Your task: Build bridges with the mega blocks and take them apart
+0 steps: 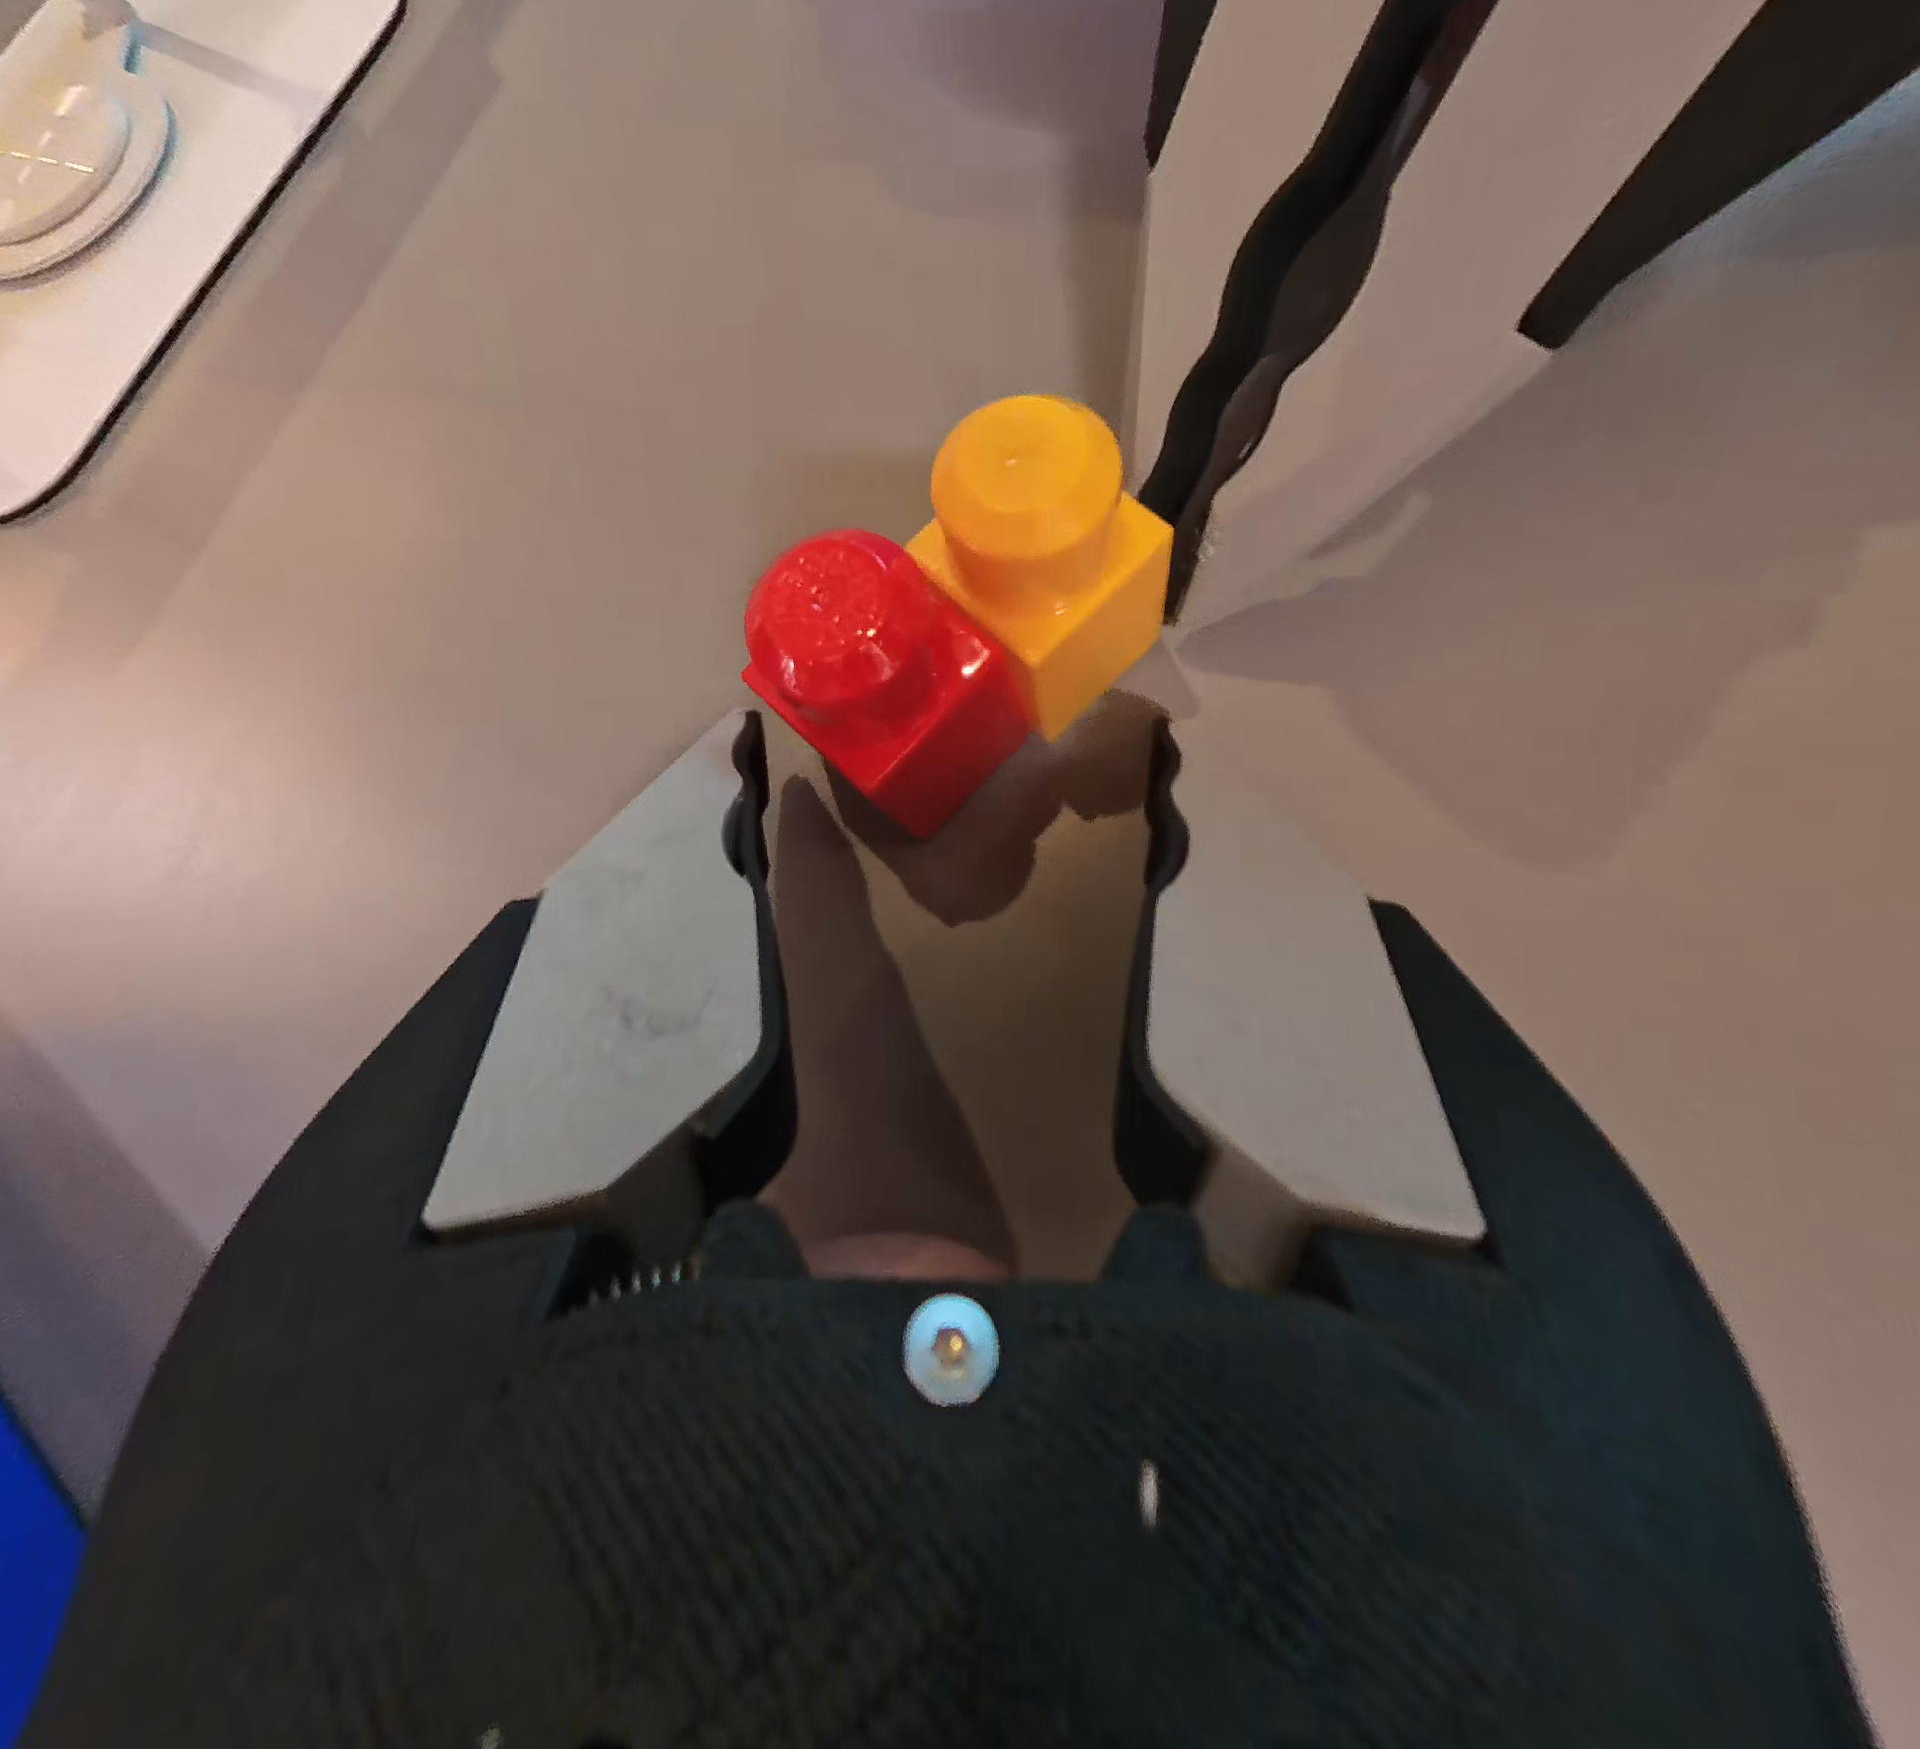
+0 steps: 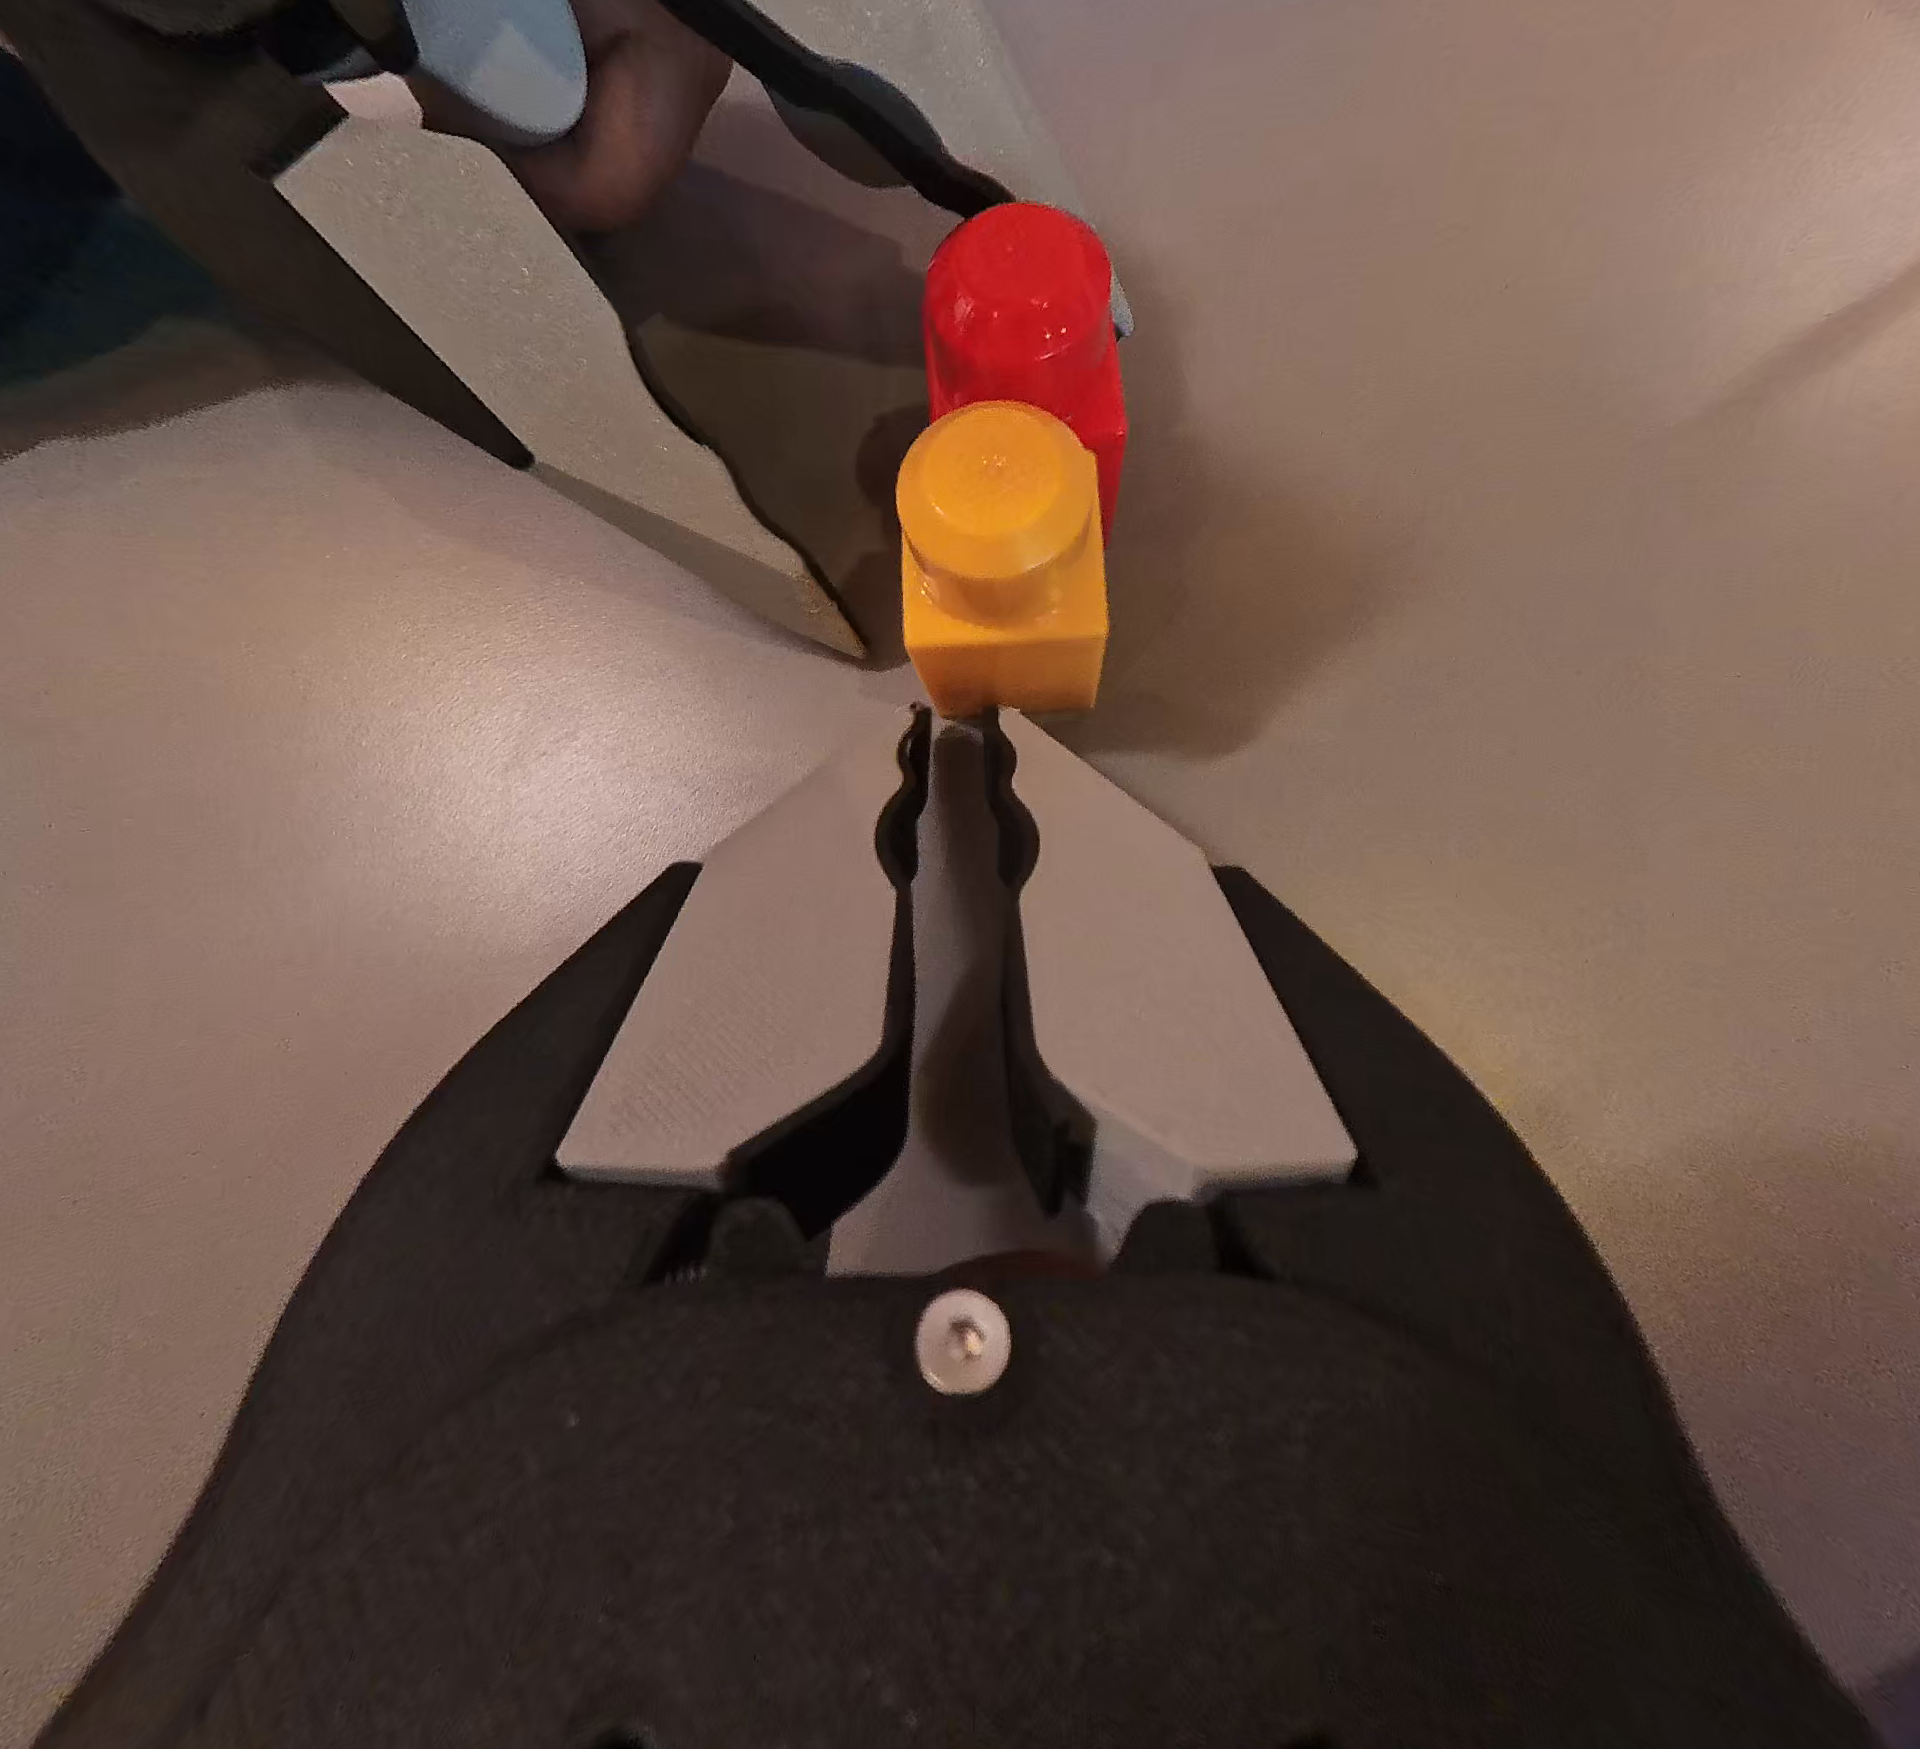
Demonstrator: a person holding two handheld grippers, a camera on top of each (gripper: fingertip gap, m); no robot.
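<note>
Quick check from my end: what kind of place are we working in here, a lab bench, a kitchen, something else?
Probably an office or lab desk, though little shows. A plain grey tabletop carries only a red block and an orange block, with a white stand base at the far left.

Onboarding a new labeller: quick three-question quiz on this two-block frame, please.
1. True or false: the red block and the yellow block touch side by side on the table.
2. Which gripper is open wider: A left gripper, B right gripper?
3. Fill in: each block has ___ stud(s) on top.

Key: 1 true; 2 A; 3 one.
</note>
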